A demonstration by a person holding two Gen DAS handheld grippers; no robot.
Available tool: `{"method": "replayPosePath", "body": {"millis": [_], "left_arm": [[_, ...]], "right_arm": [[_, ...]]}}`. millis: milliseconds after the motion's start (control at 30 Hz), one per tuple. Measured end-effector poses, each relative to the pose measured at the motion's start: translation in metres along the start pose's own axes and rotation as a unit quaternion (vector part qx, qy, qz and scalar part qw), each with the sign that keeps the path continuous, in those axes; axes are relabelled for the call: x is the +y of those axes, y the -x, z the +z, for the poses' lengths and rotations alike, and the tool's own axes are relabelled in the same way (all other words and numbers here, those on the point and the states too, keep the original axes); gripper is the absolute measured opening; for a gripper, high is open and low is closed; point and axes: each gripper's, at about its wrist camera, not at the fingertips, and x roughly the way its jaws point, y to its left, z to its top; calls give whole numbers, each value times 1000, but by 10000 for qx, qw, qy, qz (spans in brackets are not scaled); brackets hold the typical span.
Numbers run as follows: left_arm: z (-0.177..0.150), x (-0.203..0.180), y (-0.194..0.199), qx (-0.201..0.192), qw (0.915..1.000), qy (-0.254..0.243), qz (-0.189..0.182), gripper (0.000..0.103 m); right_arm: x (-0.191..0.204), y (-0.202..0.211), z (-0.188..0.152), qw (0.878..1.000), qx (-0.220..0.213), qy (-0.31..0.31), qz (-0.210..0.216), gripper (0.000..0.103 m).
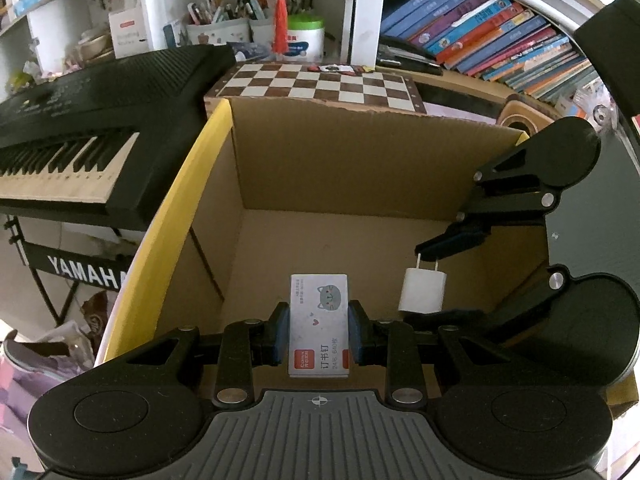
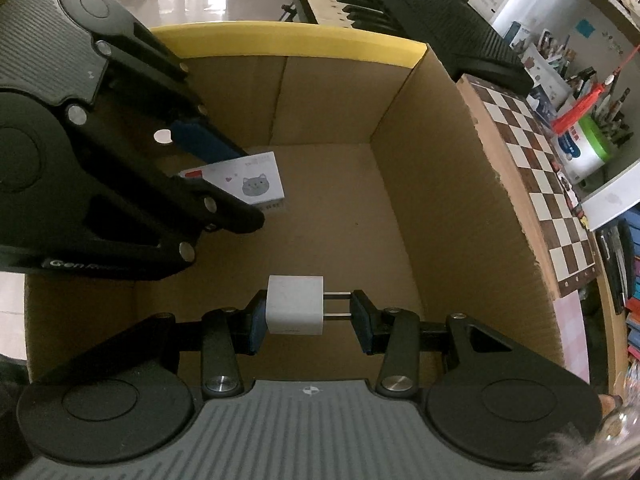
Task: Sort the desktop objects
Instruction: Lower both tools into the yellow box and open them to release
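Note:
My left gripper (image 1: 319,334) is shut on a small white staple box (image 1: 319,322) with a grey cat print, held inside an open cardboard box (image 1: 320,168). My right gripper (image 2: 309,314) is shut on a white charger plug (image 2: 295,305), one pad on its body, the other at the tips of its two prongs, also inside the cardboard box (image 2: 400,184). In the left wrist view the right gripper (image 1: 436,276) and plug (image 1: 422,290) show at the right. In the right wrist view the left gripper (image 2: 224,184) and staple box (image 2: 248,182) show at the upper left.
The box has a yellow left flap (image 1: 180,216). A black Yamaha keyboard (image 1: 80,128) stands to its left. A chessboard (image 1: 320,84) lies behind it. Shelves with books (image 1: 500,32) and pen pots (image 1: 224,20) stand at the back.

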Motion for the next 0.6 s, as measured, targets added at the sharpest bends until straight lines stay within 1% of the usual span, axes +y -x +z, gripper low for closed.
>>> {"method": "replayPosePath", "body": {"millis": [233, 367, 600], "left_arm": [[-3, -2, -1, -73, 9998, -70, 141, 29], [-4, -3, -2, -99, 9998, -58, 156, 29], [-6, -2, -3, -111, 9998, -53, 171, 29]], "right_arm": [[-1, 1, -1, 9998, -38, -142, -128, 41], [-1, 1, -1, 9997, -44, -134, -208, 41], [-2, 0, -1, 9995, -34, -199, -230, 41]]}}
